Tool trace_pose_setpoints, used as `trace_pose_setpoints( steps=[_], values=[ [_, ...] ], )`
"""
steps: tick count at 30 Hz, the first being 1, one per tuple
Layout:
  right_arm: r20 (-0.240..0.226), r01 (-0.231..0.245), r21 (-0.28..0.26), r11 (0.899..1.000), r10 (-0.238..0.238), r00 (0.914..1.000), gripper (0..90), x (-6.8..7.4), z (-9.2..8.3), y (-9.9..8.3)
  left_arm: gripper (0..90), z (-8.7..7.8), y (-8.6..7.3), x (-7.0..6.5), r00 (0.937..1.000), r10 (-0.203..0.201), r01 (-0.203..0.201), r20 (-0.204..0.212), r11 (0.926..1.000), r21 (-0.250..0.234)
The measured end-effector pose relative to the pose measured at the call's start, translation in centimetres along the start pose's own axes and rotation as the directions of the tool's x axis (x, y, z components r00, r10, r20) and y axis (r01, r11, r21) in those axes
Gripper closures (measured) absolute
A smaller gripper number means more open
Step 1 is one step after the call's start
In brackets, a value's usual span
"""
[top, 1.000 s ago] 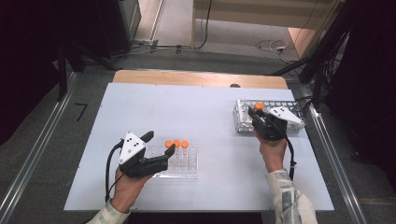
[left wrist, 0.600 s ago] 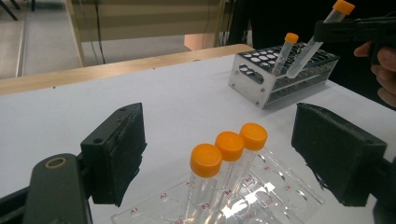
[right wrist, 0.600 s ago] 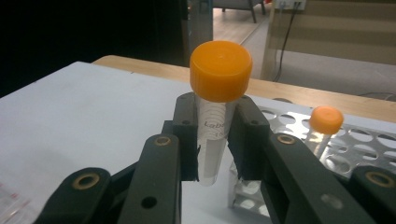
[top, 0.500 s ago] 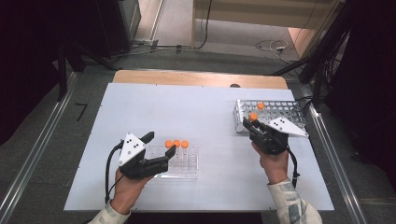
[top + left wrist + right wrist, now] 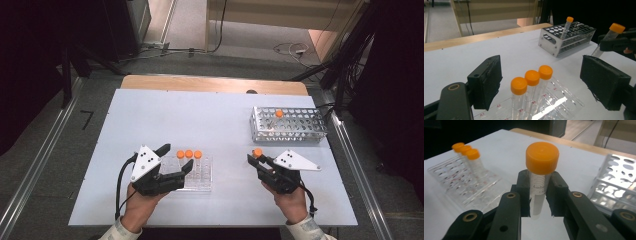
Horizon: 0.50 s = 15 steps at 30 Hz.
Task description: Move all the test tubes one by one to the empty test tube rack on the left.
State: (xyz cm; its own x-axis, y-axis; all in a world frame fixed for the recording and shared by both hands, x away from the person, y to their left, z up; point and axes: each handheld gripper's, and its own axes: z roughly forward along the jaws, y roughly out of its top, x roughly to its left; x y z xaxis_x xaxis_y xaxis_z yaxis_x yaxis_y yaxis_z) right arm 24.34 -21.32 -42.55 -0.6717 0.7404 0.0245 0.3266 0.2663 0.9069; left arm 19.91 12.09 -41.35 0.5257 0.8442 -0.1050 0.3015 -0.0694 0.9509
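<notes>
orange-capped tube (image 5: 540,173) stands upright, clamped between the closed jaws of the right gripper (image 5: 537,195). beyond them, the left gripper (image 5: 176,162) jaws stand open around the clear rack (image 5: 200,177); metal rack (image 5: 290,125) farthest.

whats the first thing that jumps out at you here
The orange-capped tube clamped upright in the right gripper, held above the white table between the two racks. Next, the row of three orange-capped tubes standing in the clear rack, which the left gripper straddles with open jaws. At the far right, a metal rack holds one lone tube.
</notes>
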Motion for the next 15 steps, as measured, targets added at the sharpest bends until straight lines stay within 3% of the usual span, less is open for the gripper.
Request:
trace_pose_setpoints(
  steps=[7,15],
  values=[
    [-0.055,0.026,0.038,0.999,-0.024,0.9982,72.0,1.5,-0.2,-0.8,19.2,0.1,-0.1,-1.2,0.9987,0.016,-0.016,0.049,0.9999,-0.005],
    [-0.118,0.077,0.088,0.993,-0.067,0.9907,72.0,3.4,0.1,-1.4,20.1,0.9,-0.4,-3.7,0.9902,0.052,-0.054,0.130,0.9985,0.010]
  ],
)
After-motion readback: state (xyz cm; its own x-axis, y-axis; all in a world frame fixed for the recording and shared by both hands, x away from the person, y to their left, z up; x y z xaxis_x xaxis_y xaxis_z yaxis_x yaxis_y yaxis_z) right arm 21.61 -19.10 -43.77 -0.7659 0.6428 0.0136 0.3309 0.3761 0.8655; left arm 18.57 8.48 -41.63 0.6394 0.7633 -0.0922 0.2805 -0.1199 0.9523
